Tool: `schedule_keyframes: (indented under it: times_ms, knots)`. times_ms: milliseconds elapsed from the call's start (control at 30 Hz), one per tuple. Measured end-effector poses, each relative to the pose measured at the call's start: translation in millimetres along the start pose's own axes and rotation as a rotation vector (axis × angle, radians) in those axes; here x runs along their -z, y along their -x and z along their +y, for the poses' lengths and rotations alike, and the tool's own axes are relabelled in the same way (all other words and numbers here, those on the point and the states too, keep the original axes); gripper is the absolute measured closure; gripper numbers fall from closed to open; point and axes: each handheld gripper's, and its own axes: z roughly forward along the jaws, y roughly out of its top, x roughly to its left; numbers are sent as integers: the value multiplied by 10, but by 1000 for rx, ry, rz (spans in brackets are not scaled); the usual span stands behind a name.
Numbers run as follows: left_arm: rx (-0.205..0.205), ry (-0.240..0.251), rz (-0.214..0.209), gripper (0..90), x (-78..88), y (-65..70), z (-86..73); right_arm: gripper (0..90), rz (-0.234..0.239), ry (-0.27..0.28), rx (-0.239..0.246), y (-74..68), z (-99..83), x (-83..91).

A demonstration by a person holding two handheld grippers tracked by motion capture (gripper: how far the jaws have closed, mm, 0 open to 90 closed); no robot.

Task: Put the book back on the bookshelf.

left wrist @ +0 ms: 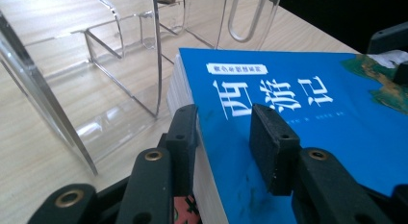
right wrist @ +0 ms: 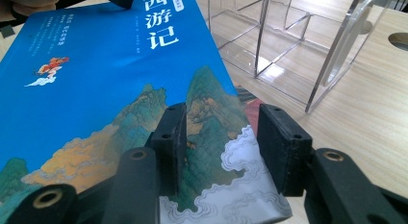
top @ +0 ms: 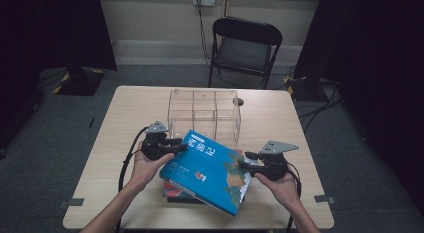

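Note:
A blue book (top: 210,168) with white Chinese title characters and a painted mountain scene is held tilted above the table (top: 125,128), its right end lower. My left gripper (top: 181,144) is shut on the book's upper left corner; in the left gripper view the blue book (left wrist: 288,104) sits between the jaws of the left gripper (left wrist: 225,116). My right gripper (top: 245,160) is shut on the right edge. In the right gripper view the blue book (right wrist: 96,80) has its painted corner between the jaws of the right gripper (right wrist: 223,113).
Under the blue book lies a small stack of other books (top: 175,194), with a red cover (right wrist: 250,101) peeking out. A clear acrylic divider rack (top: 204,110) stands just behind, mid-table. A black folding chair (top: 245,45) is beyond the far edge.

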Motion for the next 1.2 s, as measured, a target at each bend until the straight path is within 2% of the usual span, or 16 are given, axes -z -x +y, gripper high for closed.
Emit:
schedule_keyframes:
  times_ms: [33, 133, 167, 300, 333, 467, 567, 600, 667, 733, 767, 800, 867, 1033, 1133, 1200]
  knots:
    - [6, -4, -21, 594, 46, 4, -44, 536, 6, 3, 13, 8, 18, -11]
    - [1, -7, -20, 567, 127, 21, -105, 515, 12, 3, 17, 21, 80, -50]
    - [1, -2, -25, 540, 201, 34, -161, 532, 30, 9, 24, 25, 135, -99]
    - [2, 0, -31, 507, 336, 64, -268, 575, 42, -3, 34, 10, 178, -171]
    - [-5, 9, -44, 495, 422, 92, -341, 588, 44, -14, 28, 13, 178, -220]
    - [11, 10, -46, 462, 504, 121, -410, 604, 60, -4, 0, 48, 159, -235]
    - [9, -10, -29, 406, 582, 179, -457, 602, 59, 1, -12, 49, 147, -236]
    - [-25, -6, -35, 406, 633, 212, -507, 602, 58, 8, -18, 49, 135, -238]
    - [-15, 2, -43, 405, 672, 225, -551, 601, 60, 9, -19, 55, 131, -237]
    - [-16, 1, -48, 390, 681, 232, -565, 601, 64, 10, -25, 58, 129, -240]
    - [-37, -39, -51, 382, 659, 264, -605, 601, 65, 12, -24, 60, 127, -240]
    - [-54, -55, -49, 375, 652, 286, -639, 601, 64, 12, -27, 60, 125, -240]
    - [-61, -65, -50, 388, 645, 305, -671, 603, 63, 14, -28, 58, 123, -240]
    - [-115, -105, -22, 400, 586, 346, -735, 606, 57, 11, -37, 50, 119, -239]
    - [-96, -102, -19, 402, 575, 332, -760, 606, 44, 2, -26, 25, 124, -228]
    - [-89, -96, -13, 414, 568, 318, -755, 607, 57, 1, -37, 31, 105, -210]
